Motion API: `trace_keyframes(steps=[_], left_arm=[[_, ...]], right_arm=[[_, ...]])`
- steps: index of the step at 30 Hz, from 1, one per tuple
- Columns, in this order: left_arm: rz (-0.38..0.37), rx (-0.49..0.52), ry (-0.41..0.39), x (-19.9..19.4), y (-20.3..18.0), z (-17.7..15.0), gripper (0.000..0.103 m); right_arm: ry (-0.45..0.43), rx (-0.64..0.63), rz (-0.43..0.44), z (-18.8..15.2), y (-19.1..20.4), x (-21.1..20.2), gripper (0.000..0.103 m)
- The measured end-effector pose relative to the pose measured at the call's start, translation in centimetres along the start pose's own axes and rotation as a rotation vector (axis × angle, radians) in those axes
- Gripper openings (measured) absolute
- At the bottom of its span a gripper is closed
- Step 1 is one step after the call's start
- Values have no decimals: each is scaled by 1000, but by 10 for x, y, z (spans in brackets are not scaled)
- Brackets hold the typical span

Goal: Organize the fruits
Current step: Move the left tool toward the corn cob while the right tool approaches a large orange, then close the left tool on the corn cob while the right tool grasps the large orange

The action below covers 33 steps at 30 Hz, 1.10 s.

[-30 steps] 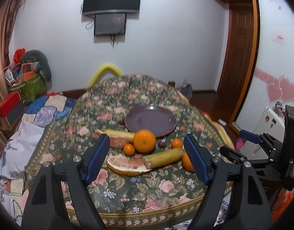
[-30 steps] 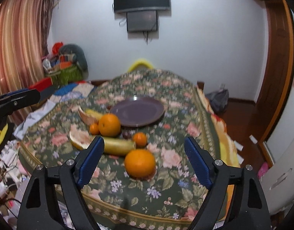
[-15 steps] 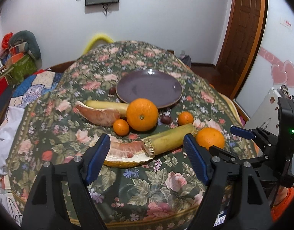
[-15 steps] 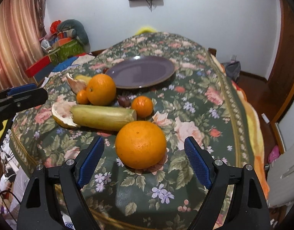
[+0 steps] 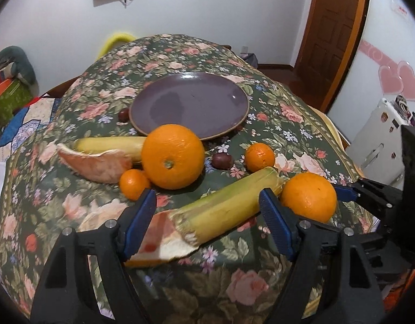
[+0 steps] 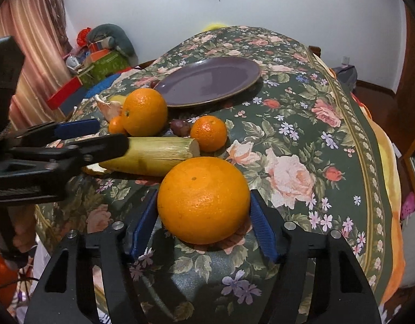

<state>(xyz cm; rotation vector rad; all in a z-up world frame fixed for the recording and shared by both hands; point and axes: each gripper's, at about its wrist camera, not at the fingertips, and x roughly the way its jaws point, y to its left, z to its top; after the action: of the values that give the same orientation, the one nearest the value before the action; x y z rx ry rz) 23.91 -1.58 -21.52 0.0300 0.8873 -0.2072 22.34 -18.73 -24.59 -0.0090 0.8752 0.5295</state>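
The right gripper stands spread, its blue-padded fingers flanking, not yet pinching, the large round orange on the floral tablecloth, with the empty purple plate at twelve o'clock. The left gripper is likewise spread, over the pale green-yellow stalk. The orange looks firm, fairly heavy and prone to roll, so grip across its widest middle.
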Motion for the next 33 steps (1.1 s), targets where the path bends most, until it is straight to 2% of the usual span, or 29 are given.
trace_keyframes(steps=[8, 11, 17, 19, 23, 30, 33], left_arm=[[-72, -17, 48, 19, 3, -1, 79], [-71, -16, 41, 15, 1, -5, 72], [-117, -36, 70, 0, 0, -16, 47], [-129, -10, 79, -6, -8, -21, 46], [-99, 65, 81, -11, -25, -23, 46], [-60, 149, 121, 16, -43, -9, 47], [-89, 166, 128, 23, -47, -6, 47]], right_arm=[[-4, 33, -22, -2, -13, -13, 62], [-9, 44, -37, -3, -19, -16, 62], [-14, 62, -48, -7, -23, -20, 62], [-16, 65, -47, -7, -23, -21, 62], [-16, 75, -42, -8, -25, -22, 62], [-26, 82, -46, -10, -30, -26, 62], [-28, 92, -40, -10, -34, -26, 62]])
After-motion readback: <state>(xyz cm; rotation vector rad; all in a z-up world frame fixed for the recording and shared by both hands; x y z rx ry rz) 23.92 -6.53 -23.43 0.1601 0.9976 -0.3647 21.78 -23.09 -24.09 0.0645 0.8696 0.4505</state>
